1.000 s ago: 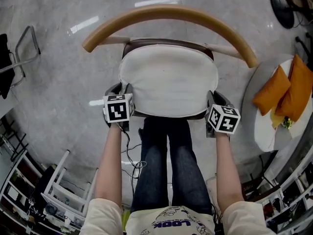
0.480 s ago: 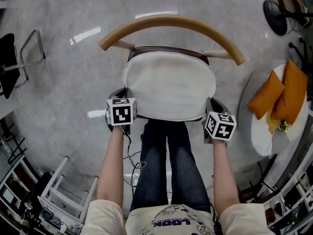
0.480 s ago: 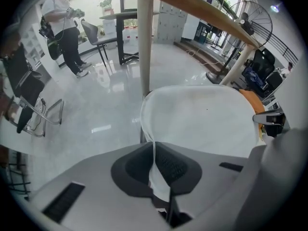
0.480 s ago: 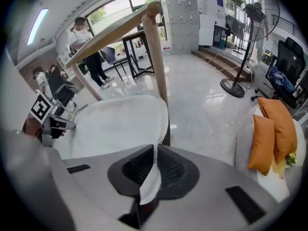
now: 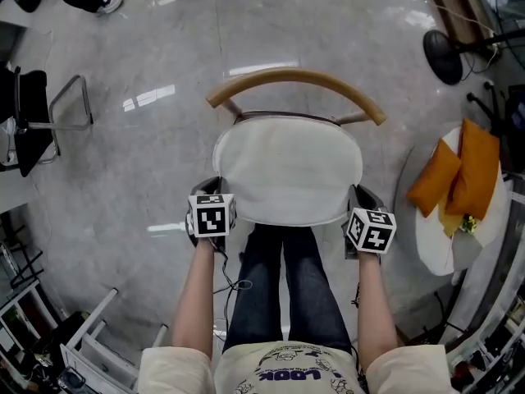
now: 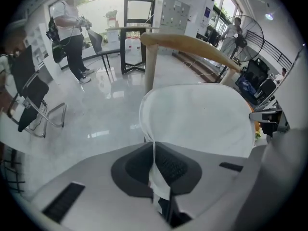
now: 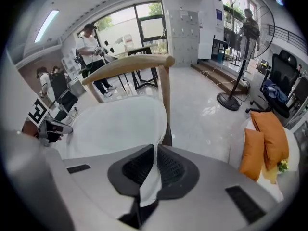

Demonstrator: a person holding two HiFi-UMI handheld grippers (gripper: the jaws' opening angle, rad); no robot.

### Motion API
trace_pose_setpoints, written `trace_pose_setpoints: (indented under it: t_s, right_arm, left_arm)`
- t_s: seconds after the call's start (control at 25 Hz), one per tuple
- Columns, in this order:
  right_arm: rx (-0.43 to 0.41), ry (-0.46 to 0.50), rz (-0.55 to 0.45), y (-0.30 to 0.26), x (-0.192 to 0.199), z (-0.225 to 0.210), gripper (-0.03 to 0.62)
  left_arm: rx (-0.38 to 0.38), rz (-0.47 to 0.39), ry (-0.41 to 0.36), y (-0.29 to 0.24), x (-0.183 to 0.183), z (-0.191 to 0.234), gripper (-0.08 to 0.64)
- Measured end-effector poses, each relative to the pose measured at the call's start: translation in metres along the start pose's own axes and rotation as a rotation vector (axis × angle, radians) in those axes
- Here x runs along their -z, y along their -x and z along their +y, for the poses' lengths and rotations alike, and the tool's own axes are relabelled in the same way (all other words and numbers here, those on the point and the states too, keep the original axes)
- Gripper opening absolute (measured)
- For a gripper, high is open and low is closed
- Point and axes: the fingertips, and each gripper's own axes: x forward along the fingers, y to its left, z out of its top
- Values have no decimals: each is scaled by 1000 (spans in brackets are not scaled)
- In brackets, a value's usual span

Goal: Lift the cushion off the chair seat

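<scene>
A white round cushion (image 5: 287, 171) hangs flat above the chair, whose curved wooden backrest (image 5: 295, 79) and dark seat rim (image 5: 279, 115) show beyond it. My left gripper (image 5: 218, 195) is shut on the cushion's left edge, and the fabric is pinched between its dark pads (image 6: 168, 165). On the other side my right gripper (image 5: 356, 199) is shut on the right edge, with a fold of cloth squeezed between its pads (image 7: 139, 167). The cushion (image 6: 202, 119) fills the left gripper view; the cushion (image 7: 115, 124) and backrest (image 7: 127, 64) show in the right gripper view.
A round white table (image 5: 435, 236) with orange pillows (image 5: 459, 175) stands at the right, a floor fan (image 5: 447, 56) behind it. A black chair (image 5: 33, 113) is at the far left, a white rack (image 5: 90, 335) lower left. A person (image 6: 70, 32) stands across the room.
Both grippers have risen together with the cushion's edges in them. The cushion has come up off the seat, and the chair now looks smaller and farther below.
</scene>
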Motion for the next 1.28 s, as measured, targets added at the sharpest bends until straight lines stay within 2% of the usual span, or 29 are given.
trace_pose_setpoints:
  t_s: [0.32,0.72,1.28]
  right_arm:
    - [33,5,-102,95,-29,34,40]
    - [69,-30,-236,205,-53,53,41]
    - [76,-21,-458,358,-77,67,41]
  left_arm:
    - [7,-97,7,96,-16,7,25]
    - [-10,-233,-32,207,-28,-10,25]
    - [-45,-466,-22,372,-38,-41,25]
